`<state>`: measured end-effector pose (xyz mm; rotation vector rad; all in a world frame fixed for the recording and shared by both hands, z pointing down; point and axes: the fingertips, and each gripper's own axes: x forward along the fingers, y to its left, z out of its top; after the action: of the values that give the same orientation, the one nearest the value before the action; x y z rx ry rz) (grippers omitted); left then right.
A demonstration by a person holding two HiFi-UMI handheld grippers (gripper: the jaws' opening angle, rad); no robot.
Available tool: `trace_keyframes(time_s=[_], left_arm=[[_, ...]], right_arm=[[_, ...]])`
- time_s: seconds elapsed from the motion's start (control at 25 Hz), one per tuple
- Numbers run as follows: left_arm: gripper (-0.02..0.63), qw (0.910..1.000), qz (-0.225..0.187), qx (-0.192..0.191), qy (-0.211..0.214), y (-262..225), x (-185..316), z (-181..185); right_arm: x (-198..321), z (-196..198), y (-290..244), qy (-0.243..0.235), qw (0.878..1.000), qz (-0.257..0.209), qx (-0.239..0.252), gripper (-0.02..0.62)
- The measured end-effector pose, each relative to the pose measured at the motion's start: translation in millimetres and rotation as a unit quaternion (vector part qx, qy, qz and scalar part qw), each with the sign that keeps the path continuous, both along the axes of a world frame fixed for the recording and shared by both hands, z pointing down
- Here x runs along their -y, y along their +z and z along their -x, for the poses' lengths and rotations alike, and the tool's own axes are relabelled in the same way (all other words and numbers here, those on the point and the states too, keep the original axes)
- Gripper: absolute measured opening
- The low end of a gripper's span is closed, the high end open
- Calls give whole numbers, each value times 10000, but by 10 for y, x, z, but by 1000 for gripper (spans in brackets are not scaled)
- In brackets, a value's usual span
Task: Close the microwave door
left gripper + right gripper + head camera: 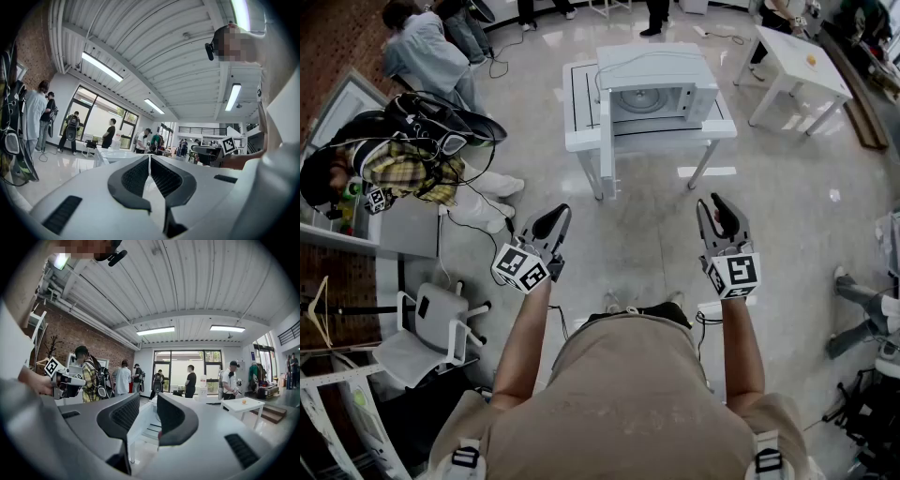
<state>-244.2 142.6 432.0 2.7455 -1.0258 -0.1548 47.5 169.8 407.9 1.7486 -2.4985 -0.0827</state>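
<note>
In the head view a white microwave (661, 89) stands on a small white table (712, 131) across the floor from me. Its door (607, 141) is swung open at the left and sticks out toward me. Both grippers are held level in the air well short of the table. My left gripper (553, 221) has its jaws together, and the left gripper view shows nothing in my left gripper (150, 161). My right gripper (719, 210) stands with its jaws apart; in the right gripper view my right gripper (149, 413) is empty, and the microwave table (143, 425) shows far off through the gap.
A person with a backpack (412, 150) crouches at the left by a grey cabinet. Another person (427, 47) stands at the upper left. A second white table (797, 61) is at the upper right, a white chair (431, 328) at the lower left. Cables trail on the floor (502, 225).
</note>
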Motion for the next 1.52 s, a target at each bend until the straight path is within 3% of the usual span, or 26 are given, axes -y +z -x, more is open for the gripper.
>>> trace_keyframes(time_s=[0.36, 0.6, 0.88, 1.52], left_arm=[[6, 9999, -68, -50, 134, 65, -26, 221], [6, 9999, -61, -31, 88, 123, -28, 434], [6, 10000, -44, -25, 44, 204, 81, 589], [6, 9989, 366, 230, -205, 432, 779, 232]], right_arm=[[-70, 342, 115, 13, 10000, 85, 6, 123], [-19, 677, 235, -282, 9985, 281, 385, 124], [176, 977, 424, -321, 9986, 401, 150, 124], [1003, 1199, 890, -1153, 9906, 672, -296, 124]])
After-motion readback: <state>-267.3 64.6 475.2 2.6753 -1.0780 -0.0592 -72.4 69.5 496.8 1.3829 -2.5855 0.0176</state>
